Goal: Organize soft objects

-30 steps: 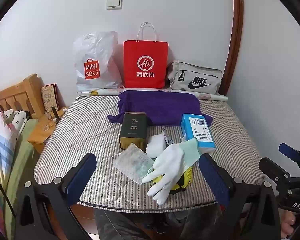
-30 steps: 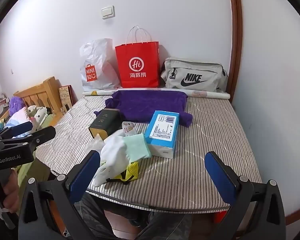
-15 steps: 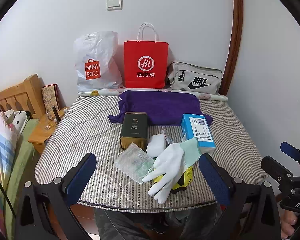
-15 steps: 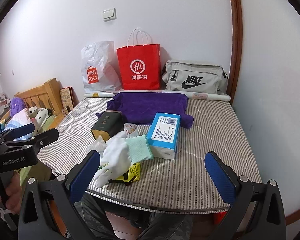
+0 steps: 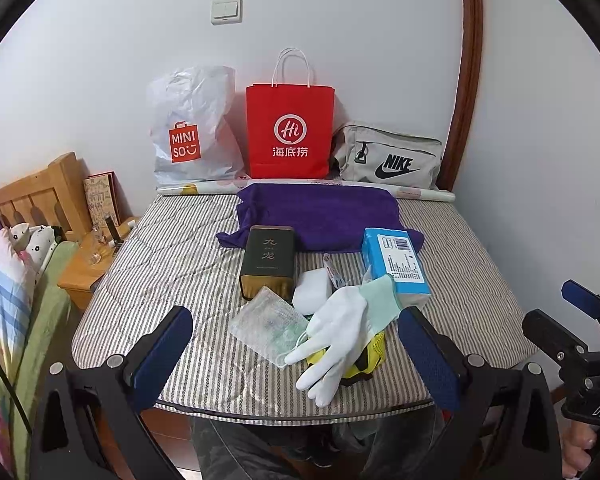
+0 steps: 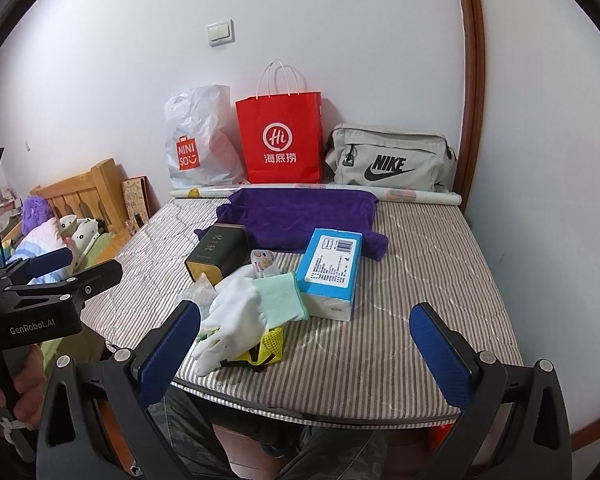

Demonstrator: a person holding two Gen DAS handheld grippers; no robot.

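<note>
A white glove point(image 5: 340, 332) with a green cuff lies near the front edge of the striped mattress point(image 5: 172, 264), on top of a yellow mesh item point(image 5: 374, 354). Beside it are a face mask in a clear packet point(image 5: 268, 324), a white pad point(image 5: 312, 286), a dark tin point(image 5: 267, 260) and a blue tissue pack point(image 5: 396, 260). Behind them a purple towel point(image 5: 320, 212) lies spread out. My left gripper point(image 5: 294, 320) hangs open in front of the glove, holding nothing. My right gripper point(image 6: 306, 316) is open and empty too, short of the glove point(image 6: 236, 312) and tissue pack point(image 6: 330, 268).
Against the back wall stand a white Miniso bag point(image 5: 192, 128), a red paper bag point(image 5: 290, 132) and a grey Nike bag point(image 5: 388, 156), with a paper roll point(image 5: 420, 194) in front. Left are a wooden headboard point(image 5: 32, 196), a nightstand point(image 5: 88, 268) and bedding. A white wall closes the right.
Both views have drifted only slightly. Nothing on the mattress has moved, and both grippers stay open.
</note>
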